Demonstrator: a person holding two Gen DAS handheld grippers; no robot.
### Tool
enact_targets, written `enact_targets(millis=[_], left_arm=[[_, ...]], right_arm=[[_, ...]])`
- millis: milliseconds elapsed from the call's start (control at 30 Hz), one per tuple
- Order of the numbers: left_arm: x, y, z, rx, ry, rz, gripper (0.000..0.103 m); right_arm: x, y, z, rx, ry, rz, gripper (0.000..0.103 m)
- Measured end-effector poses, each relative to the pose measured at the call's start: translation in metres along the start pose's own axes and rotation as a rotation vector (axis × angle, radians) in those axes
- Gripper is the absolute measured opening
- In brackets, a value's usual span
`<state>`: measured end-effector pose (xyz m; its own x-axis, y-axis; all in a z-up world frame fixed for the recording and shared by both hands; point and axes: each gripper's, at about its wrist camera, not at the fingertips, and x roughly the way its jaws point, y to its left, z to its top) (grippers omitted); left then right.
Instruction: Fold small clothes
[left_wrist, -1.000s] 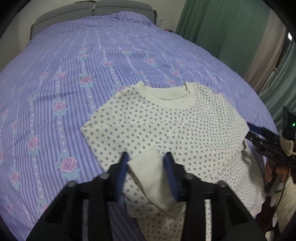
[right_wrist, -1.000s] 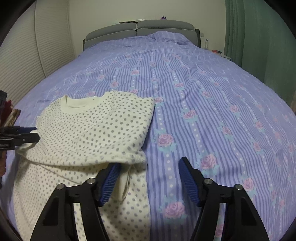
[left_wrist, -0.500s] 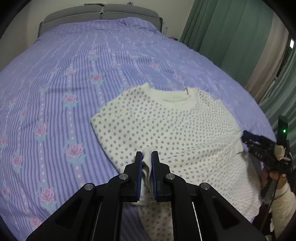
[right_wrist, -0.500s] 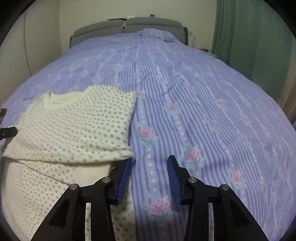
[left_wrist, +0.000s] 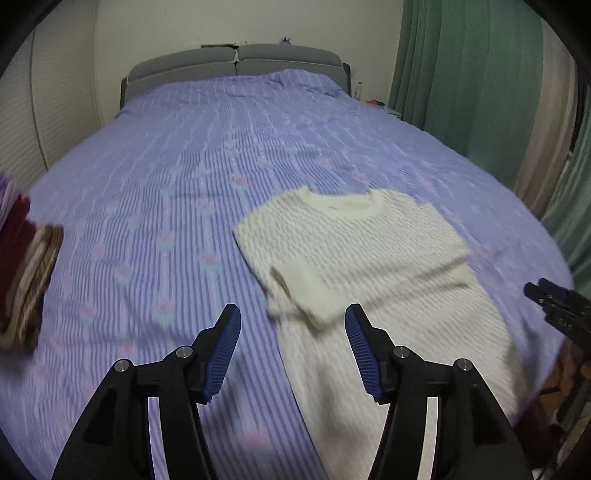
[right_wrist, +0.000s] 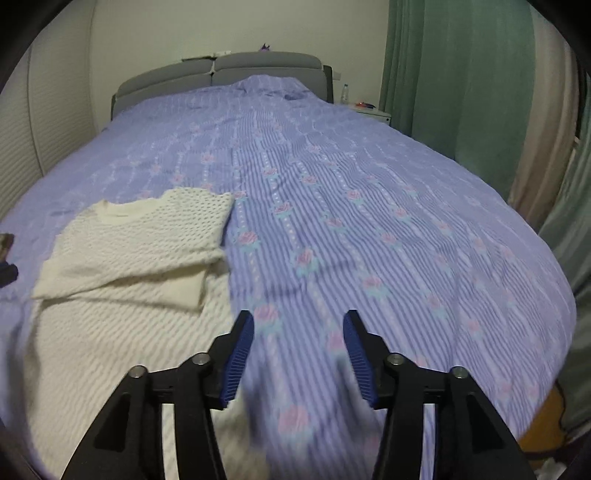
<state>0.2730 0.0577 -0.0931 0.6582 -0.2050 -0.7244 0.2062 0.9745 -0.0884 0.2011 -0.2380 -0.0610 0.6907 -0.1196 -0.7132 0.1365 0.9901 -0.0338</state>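
A cream dotted shirt (left_wrist: 354, 254) lies flat on the purple striped bedspread (left_wrist: 177, 192), neck hole toward the headboard, both sleeves folded in across its body. My left gripper (left_wrist: 291, 332) is open and empty, raised above the shirt's near left edge. My right gripper (right_wrist: 298, 341) is open and empty, over the bedspread just right of the shirt (right_wrist: 140, 243). The right gripper's tips also show at the right edge of the left wrist view (left_wrist: 554, 299).
A stack of folded clothes (left_wrist: 26, 273) in red, brown and white sits at the bed's left edge. The grey headboard (left_wrist: 236, 62) is at the far end. Green curtains (right_wrist: 469, 85) hang on the right, with a nightstand (right_wrist: 369, 110) beside them.
My left gripper let go of the folded sleeve, opened wide and pulled back and up. My right gripper opened wider and drew back too. Both views are blurred by motion.
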Motion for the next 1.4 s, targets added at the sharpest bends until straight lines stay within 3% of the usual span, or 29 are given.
enact_targets(millis=[267, 467, 700, 967, 1033, 1133, 1200, 1267, 1333, 1400], left_arm=[[-0.052, -0.006, -0.072, -0.104, 0.069, -0.117, 0.058], [-0.049, -0.024, -0.117, -0.129, 0.148, -0.169, 0.058], [-0.028, -0.036, -0.138, -0.138, 0.215, -0.178, 0.058], [-0.004, -0.030, -0.156, -0.222, 0.295, -0.278, 0.057], [0.000, -0.026, -0.154, -0.259, 0.294, -0.304, 0.056], [0.001, -0.023, -0.152, -0.274, 0.284, -0.324, 0.047], [0.001, -0.025, -0.152, -0.270, 0.289, -0.314, 0.028], [-0.002, -0.029, -0.153, -0.244, 0.294, -0.331, 0.015], [-0.008, -0.032, -0.150, -0.235, 0.282, -0.331, 0.013], [-0.019, -0.034, -0.147, -0.226, 0.254, -0.323, 0.012]], right_arm=[[-0.050, -0.007, -0.046, 0.016, 0.028, 0.071, 0.052], [-0.052, -0.012, -0.080, 0.075, 0.088, 0.156, 0.052], [-0.042, -0.013, -0.103, 0.115, 0.100, 0.230, 0.052], [-0.021, -0.019, -0.112, 0.184, 0.135, 0.297, 0.051], [-0.014, -0.018, -0.113, 0.196, 0.157, 0.319, 0.047], [-0.005, -0.018, -0.116, 0.217, 0.177, 0.347, 0.044], [-0.001, -0.017, -0.117, 0.224, 0.187, 0.350, 0.041], [-0.001, -0.018, -0.117, 0.224, 0.187, 0.356, 0.024], [-0.003, -0.021, -0.118, 0.239, 0.189, 0.358, 0.011], [-0.010, -0.025, -0.117, 0.262, 0.167, 0.360, 0.008]])
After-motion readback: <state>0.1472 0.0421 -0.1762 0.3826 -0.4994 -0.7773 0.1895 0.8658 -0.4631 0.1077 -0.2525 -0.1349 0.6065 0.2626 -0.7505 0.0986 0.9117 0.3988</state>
